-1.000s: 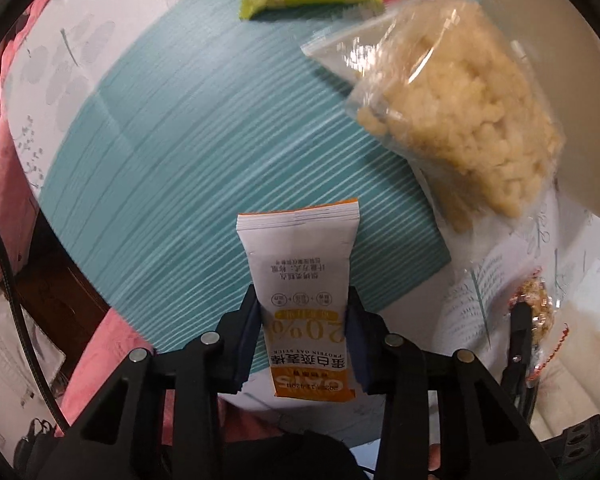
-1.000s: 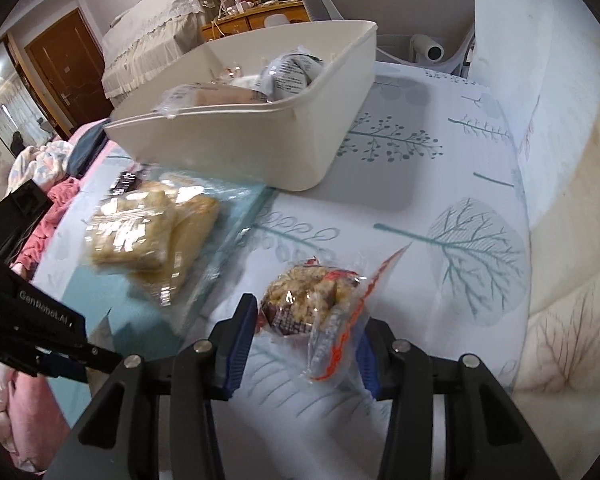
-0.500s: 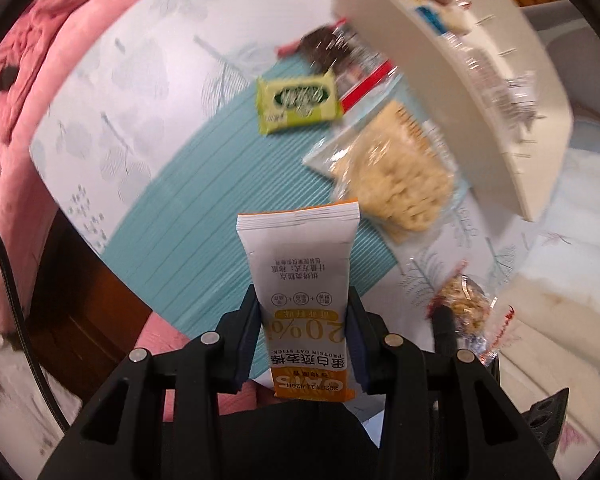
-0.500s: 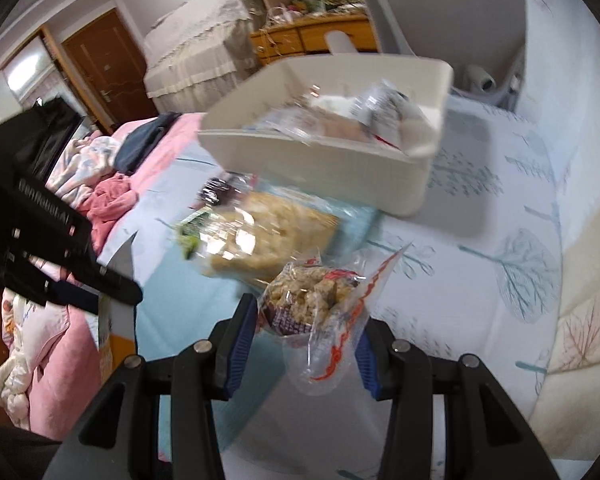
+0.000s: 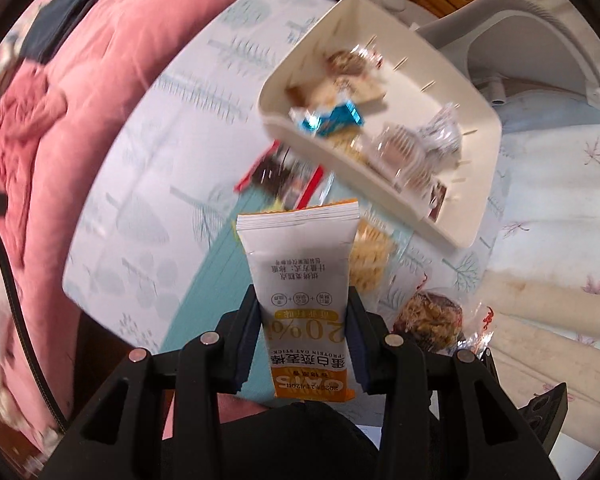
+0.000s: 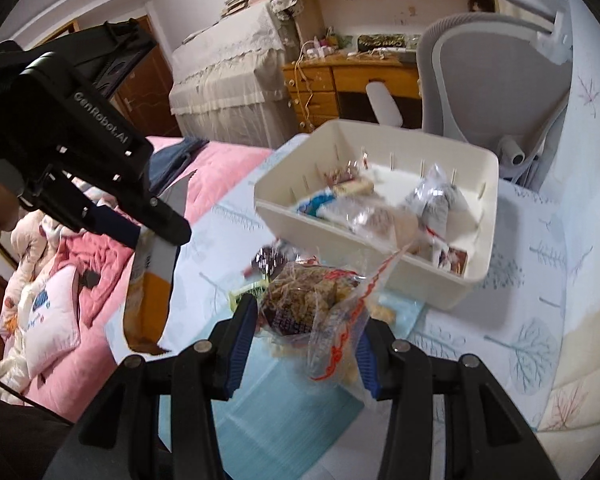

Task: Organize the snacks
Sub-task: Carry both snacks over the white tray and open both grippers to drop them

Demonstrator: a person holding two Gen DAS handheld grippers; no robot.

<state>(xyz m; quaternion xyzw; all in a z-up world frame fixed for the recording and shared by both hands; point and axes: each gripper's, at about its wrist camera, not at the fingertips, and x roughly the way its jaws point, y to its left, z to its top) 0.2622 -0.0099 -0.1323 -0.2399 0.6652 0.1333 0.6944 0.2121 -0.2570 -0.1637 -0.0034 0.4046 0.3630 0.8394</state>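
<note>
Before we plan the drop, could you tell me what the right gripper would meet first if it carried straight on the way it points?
Probably the snacks lying on the teal mat just ahead of the right gripper and its clear snack bag, short of the cream bin; depth is unclear.

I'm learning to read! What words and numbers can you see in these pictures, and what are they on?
"20%": oat stick packet in the left gripper, seen upside down.
"PROTEIN OAT STICK": same packet.
"OATS": the packet's orange end, partly hidden.
"GenRobot.AI": left gripper's black body, in the right wrist view.
The packet's small Chinese print, and the wrappers in the white bin, are too small or blurred to read.
</note>
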